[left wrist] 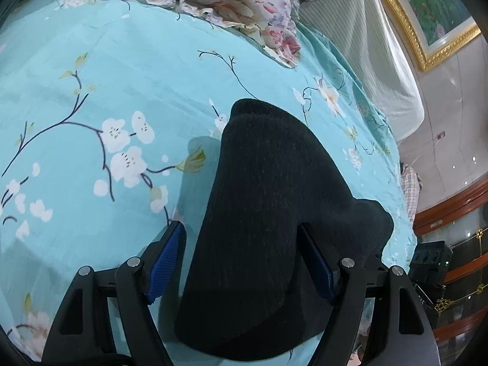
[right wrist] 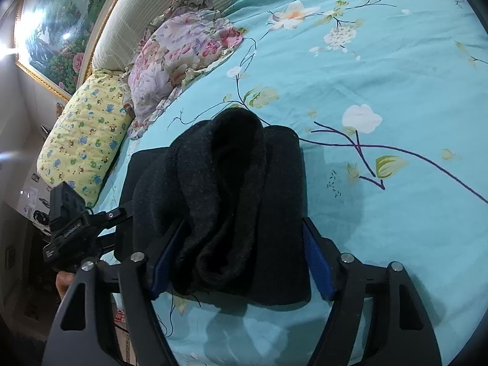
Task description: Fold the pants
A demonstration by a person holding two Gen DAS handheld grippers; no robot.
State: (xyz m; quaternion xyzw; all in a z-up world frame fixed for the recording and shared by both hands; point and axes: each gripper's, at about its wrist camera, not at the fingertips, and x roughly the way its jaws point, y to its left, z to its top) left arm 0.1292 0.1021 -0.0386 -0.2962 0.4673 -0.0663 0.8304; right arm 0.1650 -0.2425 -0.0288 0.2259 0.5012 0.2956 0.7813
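Pointing both grippers steeply down at the bed (left wrist: 91, 61), I have the pants (left wrist: 268, 213) between each pair of fingers; my left gripper (left wrist: 242, 262) stands wide, its blue pads clear of the dark cloth on the near side; my right gripper (right wrist: 242, 259) straddles the folded bundle, its left pad (right wrist: 166, 259) against the cloth, the right pad just beside it, so I cannot tell whether it grips; the pants lie on the bed below the floral pillow (right wrist: 170, 61), long axis running away from me toward it.
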